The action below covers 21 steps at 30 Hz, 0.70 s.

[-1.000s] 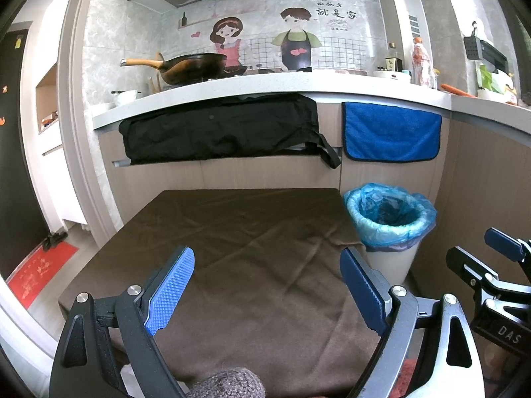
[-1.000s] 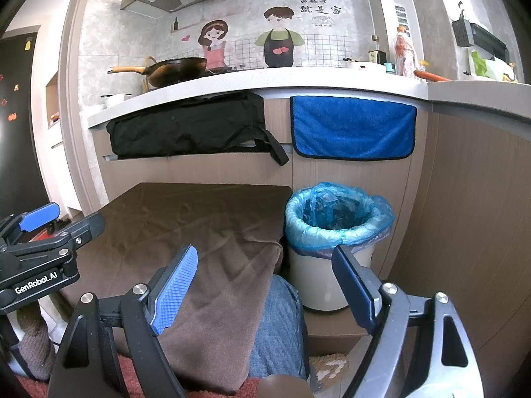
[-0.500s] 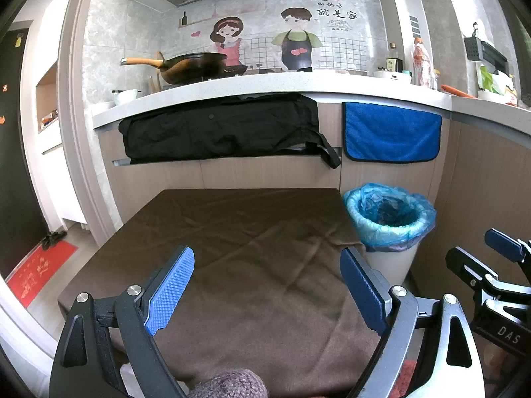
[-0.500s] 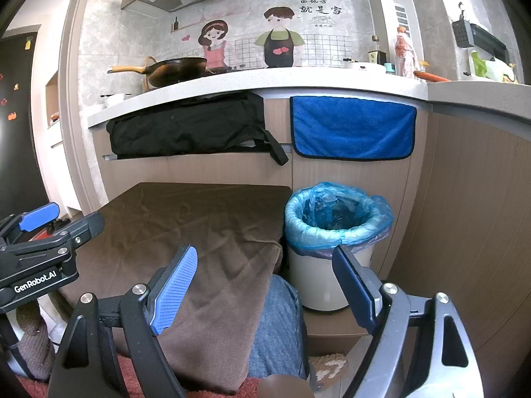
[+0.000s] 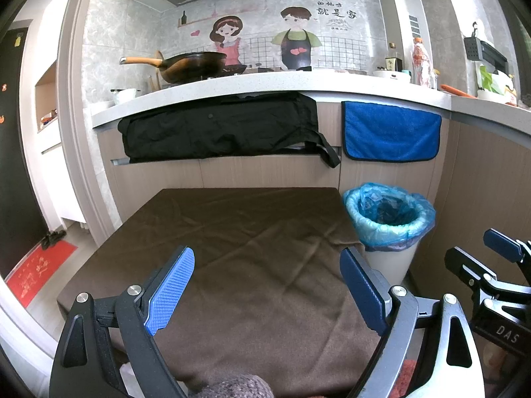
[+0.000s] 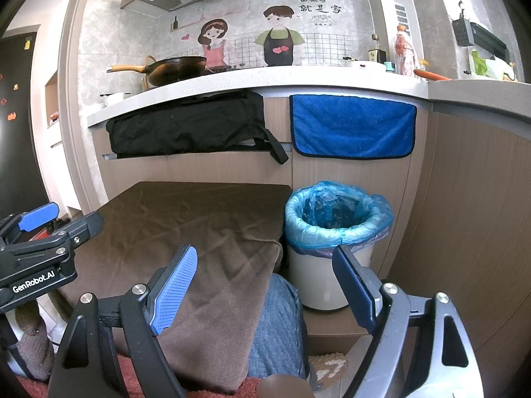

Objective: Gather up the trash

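Note:
A white trash bin with a blue bag liner [image 5: 389, 212] stands on the floor at the right of a low table under a brown cloth [image 5: 239, 232]. It also shows in the right wrist view [image 6: 335, 219]. No loose trash shows on the cloth. My left gripper [image 5: 265, 285] is open and empty above the near part of the cloth. My right gripper [image 6: 265, 285] is open and empty, over the cloth's right front corner and just left of the bin. Each gripper shows at the edge of the other's view.
A kitchen counter [image 5: 265, 86] runs behind the table, with a wok [image 5: 192, 66], bottles and bowls on it. A black bag [image 5: 219, 129] and a blue towel [image 5: 391, 136] hang below it. A wooden cabinet wall [image 6: 464, 215] stands right of the bin. A knee in jeans [image 6: 278, 325] is below.

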Each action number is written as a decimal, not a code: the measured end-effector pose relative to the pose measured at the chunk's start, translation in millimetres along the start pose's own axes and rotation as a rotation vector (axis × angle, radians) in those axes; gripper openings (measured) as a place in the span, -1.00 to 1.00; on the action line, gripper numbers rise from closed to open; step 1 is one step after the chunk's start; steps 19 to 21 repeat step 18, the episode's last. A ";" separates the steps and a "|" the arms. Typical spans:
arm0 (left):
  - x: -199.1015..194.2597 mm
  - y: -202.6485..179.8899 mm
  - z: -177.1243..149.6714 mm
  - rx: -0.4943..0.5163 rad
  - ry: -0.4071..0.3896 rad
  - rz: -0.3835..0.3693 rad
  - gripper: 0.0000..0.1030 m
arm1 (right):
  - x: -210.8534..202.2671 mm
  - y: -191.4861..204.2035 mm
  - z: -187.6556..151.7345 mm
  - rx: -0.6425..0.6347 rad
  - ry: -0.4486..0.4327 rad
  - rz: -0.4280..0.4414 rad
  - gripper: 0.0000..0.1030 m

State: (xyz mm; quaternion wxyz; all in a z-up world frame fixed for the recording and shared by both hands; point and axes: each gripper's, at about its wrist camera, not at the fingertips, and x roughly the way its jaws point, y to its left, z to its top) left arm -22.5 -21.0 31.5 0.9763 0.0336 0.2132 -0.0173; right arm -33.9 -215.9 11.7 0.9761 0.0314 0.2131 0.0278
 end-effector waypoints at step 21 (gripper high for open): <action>4.2 -9.8 -0.5 0.001 0.030 -0.032 0.73 | -1.4 -3.3 -1.8 0.011 -0.007 -0.022 0.58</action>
